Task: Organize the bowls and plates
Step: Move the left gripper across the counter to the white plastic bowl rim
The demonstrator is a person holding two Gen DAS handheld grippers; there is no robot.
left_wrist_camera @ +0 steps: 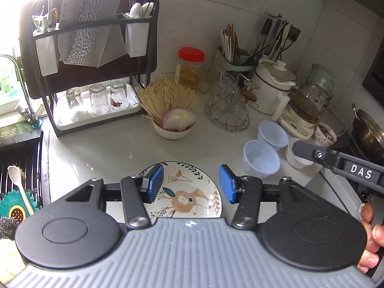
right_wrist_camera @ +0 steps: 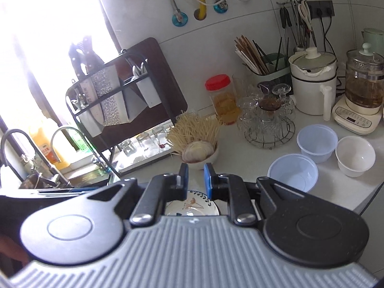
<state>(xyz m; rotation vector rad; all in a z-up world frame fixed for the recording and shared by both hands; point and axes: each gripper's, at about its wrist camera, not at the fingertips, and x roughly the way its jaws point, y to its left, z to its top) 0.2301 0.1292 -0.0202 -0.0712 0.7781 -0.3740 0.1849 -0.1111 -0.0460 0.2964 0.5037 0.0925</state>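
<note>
A pale grey kitchen counter (left_wrist_camera: 100,148) fills the scene, with a sink (left_wrist_camera: 21,163) at its left edge. At the far left of the counter stands a tall black dish rack (left_wrist_camera: 96,55) with upturned glasses on its lower tray. To the right, against the tiled wall, sit a white lidded pot (left_wrist_camera: 273,84) and a glass kettle (left_wrist_camera: 312,98), with a wire stand of glassware (left_wrist_camera: 228,105) just in front. Near the middle is a white bowl (left_wrist_camera: 174,129) holding dried noodles and a cut onion. On the near right, two translucent plastic bowls (right_wrist_camera: 292,175) sit close together, one nearer and one farther, with a small white bowl (right_wrist_camera: 355,156) beside them to the right. Nearest the viewer, a decorated plate (left_wrist_camera: 187,192) with leaves and a bird lies flat on the counter. The left gripper (left_wrist_camera: 190,184) hovers over this plate with its blue-padded jaws wide apart, holding nothing. The right gripper (right_wrist_camera: 195,178) is also above the plate's far rim; its jaws are narrowed to a small gap, with nothing between them. In the left view, the right gripper's fingers reach toward the small white bowl.
</note>
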